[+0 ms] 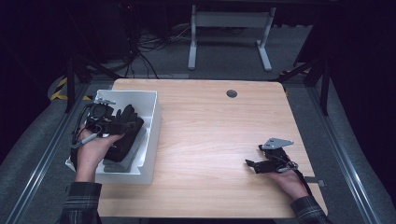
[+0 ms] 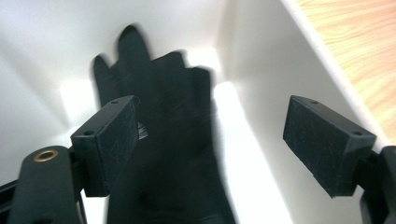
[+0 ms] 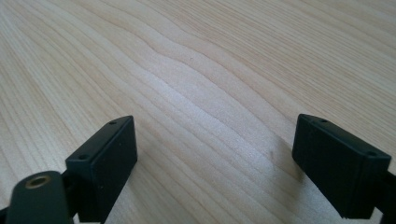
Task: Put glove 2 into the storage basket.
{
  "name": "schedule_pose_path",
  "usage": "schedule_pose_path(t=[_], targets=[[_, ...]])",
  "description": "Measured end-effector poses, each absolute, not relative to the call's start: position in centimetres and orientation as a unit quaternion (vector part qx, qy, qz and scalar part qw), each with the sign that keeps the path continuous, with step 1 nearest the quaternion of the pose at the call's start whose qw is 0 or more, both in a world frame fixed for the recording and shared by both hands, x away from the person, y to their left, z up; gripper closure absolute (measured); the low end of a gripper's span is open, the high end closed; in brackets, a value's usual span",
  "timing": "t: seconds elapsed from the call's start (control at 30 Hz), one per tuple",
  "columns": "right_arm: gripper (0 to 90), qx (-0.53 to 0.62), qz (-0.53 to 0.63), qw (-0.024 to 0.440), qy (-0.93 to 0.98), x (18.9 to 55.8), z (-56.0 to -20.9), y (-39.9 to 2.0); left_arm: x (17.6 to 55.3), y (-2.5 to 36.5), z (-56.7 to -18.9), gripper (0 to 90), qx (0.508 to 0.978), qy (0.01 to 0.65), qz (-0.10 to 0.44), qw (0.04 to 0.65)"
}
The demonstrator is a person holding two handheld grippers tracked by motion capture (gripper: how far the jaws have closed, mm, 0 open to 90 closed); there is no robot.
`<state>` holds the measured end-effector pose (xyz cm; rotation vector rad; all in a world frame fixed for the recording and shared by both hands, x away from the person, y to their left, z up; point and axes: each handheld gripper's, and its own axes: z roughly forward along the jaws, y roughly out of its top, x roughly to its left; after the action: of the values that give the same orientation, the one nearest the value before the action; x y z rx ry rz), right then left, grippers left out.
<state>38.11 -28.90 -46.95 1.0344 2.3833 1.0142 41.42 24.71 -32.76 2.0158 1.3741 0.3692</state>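
Left gripper (image 1: 105,122) is inside the white bin (image 1: 156,112) at the table's left edge, over a black glove (image 2: 163,140). In the left gripper view its jaws stand wide apart w/ nothing clamped; the glove lies flat on the bin floor, fingers pointing away, under and between the jaws but nearer the left one. Likely reason for this pose: lined up along the glove's length for a pick, jaws spread to take the fabric. Cannot tell whether either jaw touches the glove; view is blurred. In the high view a grey item (image 1: 123,156), prob. a second glove or cloth, lies in the bin's near end, partly under the black one. Right gripper (image 1: 266,163) rests low over the bare wooden table (image 1: 210,130) at right, well apart from the bin; right gripper view shows jaws fully spread, holding nothing, wood grain between them. Appears parked out of the way. Obstructions: bin walls sit close on both sides of the left gripper, limiting sideways room. Table otherwise carries a small round grommet (image 1: 231,93) near the far edge, no hindrance.
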Motion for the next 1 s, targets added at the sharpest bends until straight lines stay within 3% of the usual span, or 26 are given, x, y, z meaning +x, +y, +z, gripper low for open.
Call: schedule_pose_path(t=[0.47,1.0], targets=[[14.2,0.365,0.358,0.175,0.841,38.1,-46.9,-28.9,40.8,19.0,-30.3,17.2,0.799,0.45,0.121,0.381],[14.2,0.365,0.358,0.176,0.841,38.1,-46.9,-28.9,39.7,11.3,-30.4,17.0,0.829,0.381,0.103,0.396]])
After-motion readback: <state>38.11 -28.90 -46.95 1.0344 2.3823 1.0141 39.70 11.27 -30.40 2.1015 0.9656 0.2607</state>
